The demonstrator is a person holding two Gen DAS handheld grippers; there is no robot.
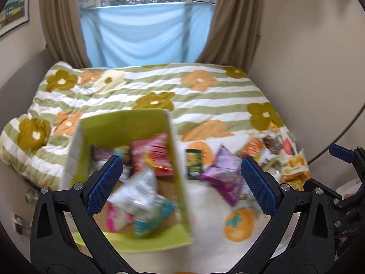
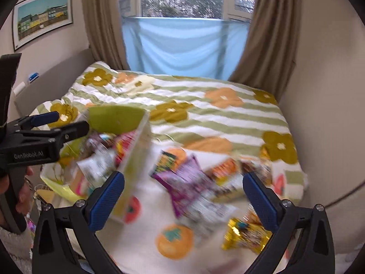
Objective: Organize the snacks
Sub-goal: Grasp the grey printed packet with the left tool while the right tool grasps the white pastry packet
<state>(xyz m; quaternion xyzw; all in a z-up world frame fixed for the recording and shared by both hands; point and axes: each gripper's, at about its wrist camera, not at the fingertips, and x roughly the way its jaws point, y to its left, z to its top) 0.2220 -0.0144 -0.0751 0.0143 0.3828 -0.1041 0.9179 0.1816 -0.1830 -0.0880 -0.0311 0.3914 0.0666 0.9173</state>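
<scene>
A green cardboard box [image 1: 123, 123] stands open on the bed, with several snack packets in it, among them a pink packet [image 1: 152, 155] and a silver one [image 1: 139, 189]. My left gripper [image 1: 182, 182] hangs open just above and in front of the box, holding nothing. To the box's right, loose snacks lie on the quilt: a dark green packet [image 1: 194, 164], a purple packet [image 1: 223, 171] and several orange ones [image 1: 273, 150]. My right gripper [image 2: 183, 201] is open over the purple packet [image 2: 189, 182], with a gold packet [image 2: 246, 235] near its right finger. The box [image 2: 127, 137] is blurred at its left.
The flowered, green-striped quilt [image 1: 205, 96] covers the bed, which meets a wall [image 2: 324, 114] on the right and a headboard [image 2: 57, 73] on the left. Brown curtains and a blue cloth [image 1: 146, 34] hang behind. A hand [image 2: 22, 194] holds the left gripper's handle.
</scene>
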